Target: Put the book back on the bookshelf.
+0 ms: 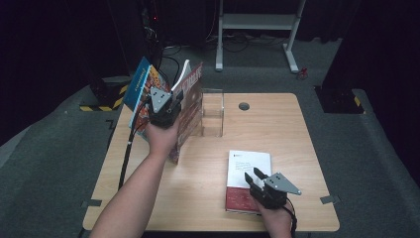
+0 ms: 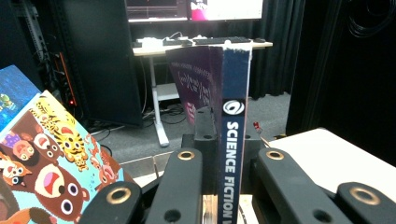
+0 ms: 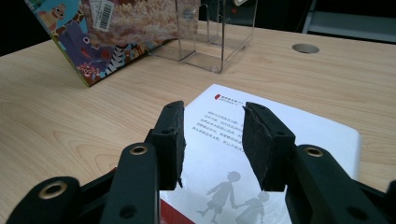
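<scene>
Table (image 1: 208, 168): I see a light wooden top with a round grommet hole (image 1: 243, 105) toward 1 o'clock from its middle.
Clear acrylic book stand (image 1: 212, 113): it stands at about 12 o'clock on the table, with upright dividers; in the right gripper view I see it at (image 3: 212, 32).
Picture books (image 1: 143, 89): animal-cover children's books lean tilted at 10 o'clock on the table, just left of the stand; one cover with bears and tigers shows beside my left jaws at (image 2: 51, 158).
Science fiction book (image 2: 229, 140): I hold it upright off the table at 10 to 11 o'clock, blue spine facing my left camera, between the picture books and the stand; from above it is at (image 1: 190, 106).
White and red book (image 1: 246, 179): it lies flat at 5 o'clock on the table, white upper part with printed text, red band at the near end; it is under my right jaws at (image 3: 261, 154).
Left gripper (image 2: 219, 163): my jaws are clamped on the spine of the science fiction book, one on each side.
Right gripper (image 3: 212, 140): my jaws stand apart with a clear gap, hanging just above the white and red book; I cannot tell whether they touch it.
</scene>
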`<state>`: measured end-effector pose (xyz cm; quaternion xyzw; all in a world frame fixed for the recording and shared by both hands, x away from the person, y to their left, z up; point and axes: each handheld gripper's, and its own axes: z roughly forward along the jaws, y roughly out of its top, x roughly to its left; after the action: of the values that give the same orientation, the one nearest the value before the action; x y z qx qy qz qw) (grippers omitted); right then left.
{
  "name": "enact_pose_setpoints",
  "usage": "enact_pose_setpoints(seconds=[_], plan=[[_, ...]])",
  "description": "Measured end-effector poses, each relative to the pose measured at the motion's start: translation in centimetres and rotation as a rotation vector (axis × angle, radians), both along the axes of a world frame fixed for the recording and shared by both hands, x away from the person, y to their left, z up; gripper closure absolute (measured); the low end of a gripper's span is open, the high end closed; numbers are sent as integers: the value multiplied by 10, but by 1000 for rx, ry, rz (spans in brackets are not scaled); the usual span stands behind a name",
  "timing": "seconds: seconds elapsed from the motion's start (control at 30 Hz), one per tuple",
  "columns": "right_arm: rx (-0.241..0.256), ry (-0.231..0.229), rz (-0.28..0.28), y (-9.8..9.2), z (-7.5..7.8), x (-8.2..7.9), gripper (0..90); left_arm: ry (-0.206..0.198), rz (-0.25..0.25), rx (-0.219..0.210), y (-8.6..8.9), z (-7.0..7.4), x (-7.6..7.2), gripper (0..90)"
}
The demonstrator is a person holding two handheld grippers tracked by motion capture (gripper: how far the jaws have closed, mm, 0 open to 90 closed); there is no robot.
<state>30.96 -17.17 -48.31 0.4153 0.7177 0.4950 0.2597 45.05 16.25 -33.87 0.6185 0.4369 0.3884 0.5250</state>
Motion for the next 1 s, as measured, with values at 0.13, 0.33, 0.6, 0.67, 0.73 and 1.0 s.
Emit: enact_pose_setpoints(seconds=[0.13, 0.33, 0.6, 0.67, 0.73, 1.0], plan=[[-5, -4, 4, 0, 0, 0, 590, -1, -5, -1, -2, -2, 5, 839], [-1, -4, 2, 0, 0, 0, 590, 1, 2, -4, -3, -4, 11, 839], [7, -10, 0, -3, 1, 0, 592, -6, 16, 8, -10, -6, 22, 839], [7, -10, 0, -3, 1, -1, 591, -9, 25, 5, -12, -6, 26, 838], [9, -10, 0, -3, 1, -1, 591, -13, 28, 5, -13, -6, 29, 838], [10, -7, 3, -2, 1, -1, 592, -15, 52, -5, -15, -12, 38, 838]])
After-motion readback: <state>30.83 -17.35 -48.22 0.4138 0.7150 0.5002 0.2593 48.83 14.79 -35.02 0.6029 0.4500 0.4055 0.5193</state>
